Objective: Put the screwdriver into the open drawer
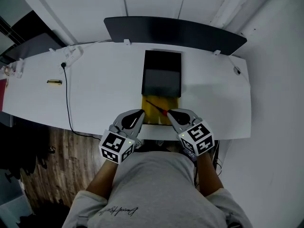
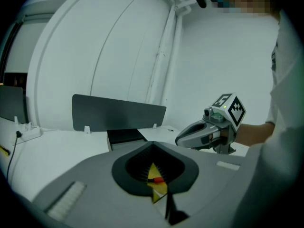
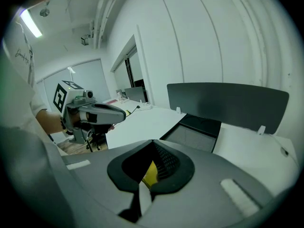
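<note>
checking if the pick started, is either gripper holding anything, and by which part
Nothing is held. The left gripper and right gripper both have fingers together, empty; the thin dark screwdriver with a red end lies on the yellow surface between them.

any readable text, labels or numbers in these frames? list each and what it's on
"(cursive script)" on the front of the person's shirt: too small and blurred to read in any view.
Cubes on the left gripper and right gripper: black-and-white square marker patterns only, no letters or digits.
Nothing else in view shows legible text.
</note>
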Tool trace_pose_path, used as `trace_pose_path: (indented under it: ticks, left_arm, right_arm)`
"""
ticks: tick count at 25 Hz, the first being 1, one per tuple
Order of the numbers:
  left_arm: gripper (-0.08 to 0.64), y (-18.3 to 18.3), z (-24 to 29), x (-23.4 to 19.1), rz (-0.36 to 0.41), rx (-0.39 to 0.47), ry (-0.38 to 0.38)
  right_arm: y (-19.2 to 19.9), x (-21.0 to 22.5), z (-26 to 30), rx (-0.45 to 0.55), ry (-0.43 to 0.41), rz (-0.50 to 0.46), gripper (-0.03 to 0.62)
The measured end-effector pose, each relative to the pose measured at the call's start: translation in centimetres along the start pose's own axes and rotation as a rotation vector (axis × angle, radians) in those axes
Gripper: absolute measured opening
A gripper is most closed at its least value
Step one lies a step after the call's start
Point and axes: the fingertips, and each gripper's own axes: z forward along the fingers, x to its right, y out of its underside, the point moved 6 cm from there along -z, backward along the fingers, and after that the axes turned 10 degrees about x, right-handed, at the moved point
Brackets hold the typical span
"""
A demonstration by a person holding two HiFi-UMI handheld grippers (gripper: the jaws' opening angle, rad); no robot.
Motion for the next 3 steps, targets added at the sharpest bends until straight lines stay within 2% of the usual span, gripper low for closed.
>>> trace_pose_path:
  ticks: [3]
  left_arm:
    - [0.0,0.11,-0.29,-0.11,-0.002,-0.002,-0.006]
  right_arm:
    - [-0.09,-0.17,0.04,0.005,-0.004,0.001,0.012]
